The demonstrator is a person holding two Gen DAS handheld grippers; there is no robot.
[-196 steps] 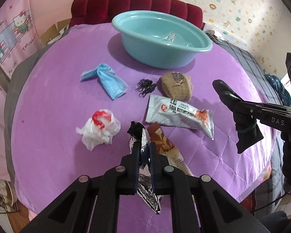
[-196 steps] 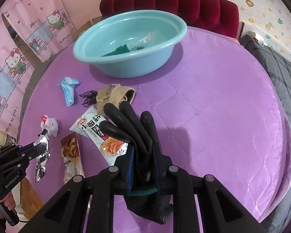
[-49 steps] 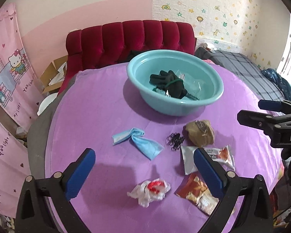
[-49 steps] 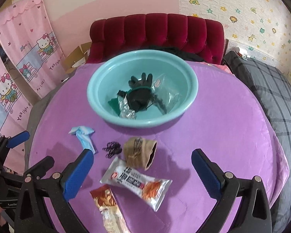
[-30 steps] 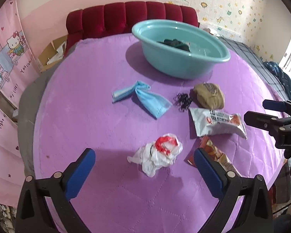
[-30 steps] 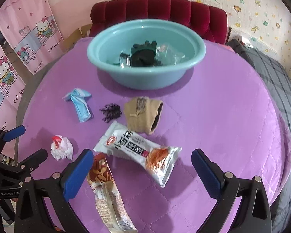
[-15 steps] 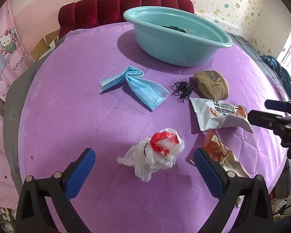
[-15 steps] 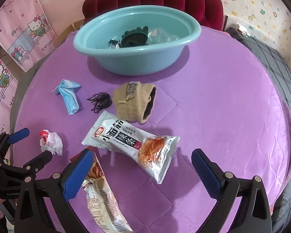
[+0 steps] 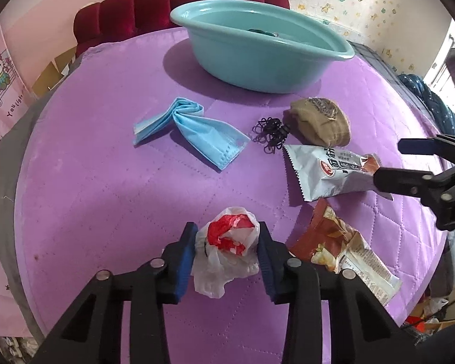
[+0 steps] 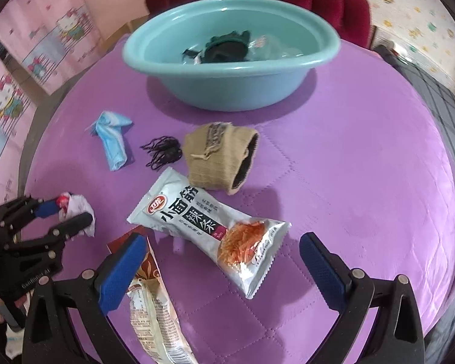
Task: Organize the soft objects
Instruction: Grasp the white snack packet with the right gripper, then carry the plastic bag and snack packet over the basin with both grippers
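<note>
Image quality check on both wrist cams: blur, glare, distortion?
Left wrist: sharp, heavy fisheye bending, glare at the right-edge window, soft shadow under the basin. Right wrist: softer, background wall motion-blurred; snack packet print still readable.

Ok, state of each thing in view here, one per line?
Left tool: closed on crumpled white-and-red plastic bag.
Right tool: open, empty.
Teal plastic basin: upright, holding dark glove.
Blue face mask: twisted, flat.
Silver snack packet: sealed, flat.
Tan knit pouch: on its side.

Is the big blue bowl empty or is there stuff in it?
Not empty. The right wrist view shows a dark glove and some clear plastic lying inside the teal basin.
</note>
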